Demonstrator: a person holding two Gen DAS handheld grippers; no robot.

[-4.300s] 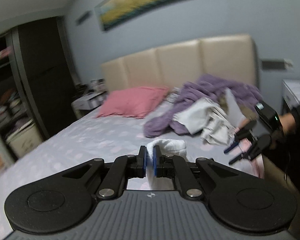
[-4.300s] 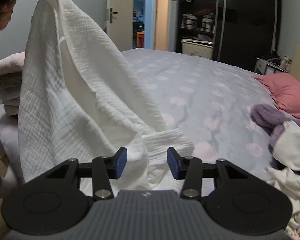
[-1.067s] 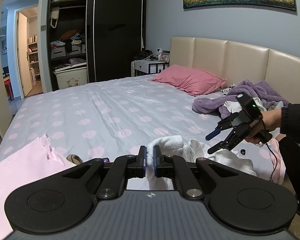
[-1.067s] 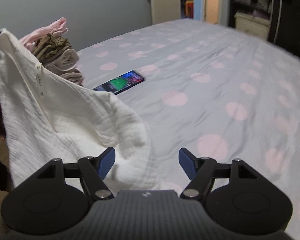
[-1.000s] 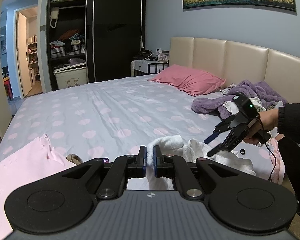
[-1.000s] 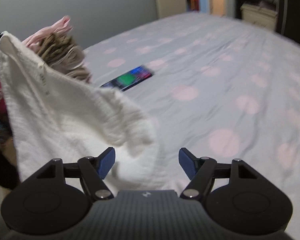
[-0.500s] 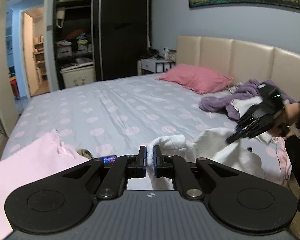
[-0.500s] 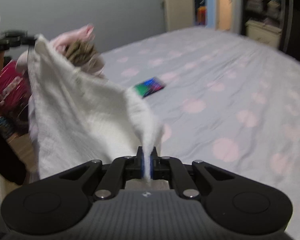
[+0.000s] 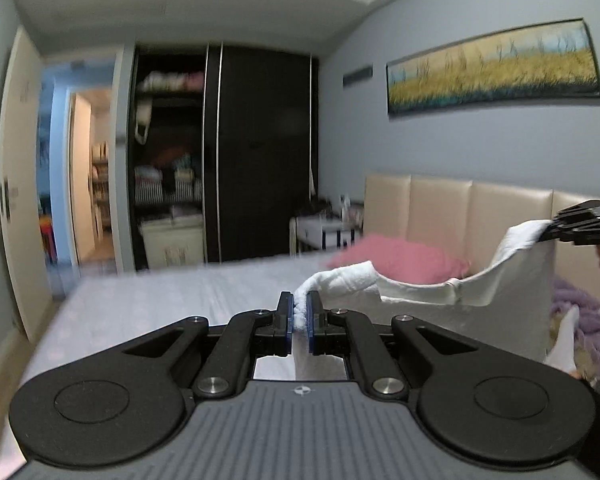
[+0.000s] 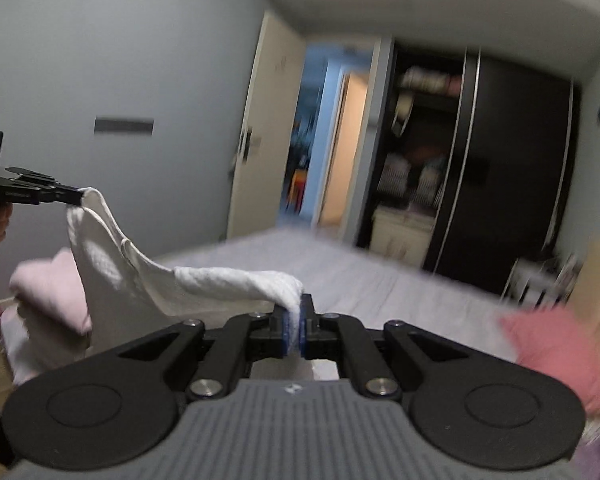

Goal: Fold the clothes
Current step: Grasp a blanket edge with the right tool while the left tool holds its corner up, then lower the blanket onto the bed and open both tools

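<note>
A white textured garment [image 9: 512,280] hangs stretched in the air between my two grippers, above the bed. My left gripper [image 9: 299,317] is shut on one corner of it. My right gripper [image 10: 295,327] is shut on another corner; it also shows in the left wrist view [image 9: 556,227] at the far right, pinching the cloth. In the right wrist view the garment [image 10: 148,280] sags from the left gripper [image 10: 74,199] at the far left down to my right jaws.
The bed [image 9: 172,292] with a spotted grey sheet lies below. A pink pillow [image 9: 400,258] lies by the beige headboard [image 9: 440,208]. Purple and white clothes [image 9: 592,328] pile at the right. A folded pink stack [image 10: 52,288] sits at the bed's near corner. A dark wardrobe [image 9: 260,152] stands behind.
My right gripper shut on a corner of the white garment. Both grippers have since risen, lifting the garment off the bed and spreading it between them.
</note>
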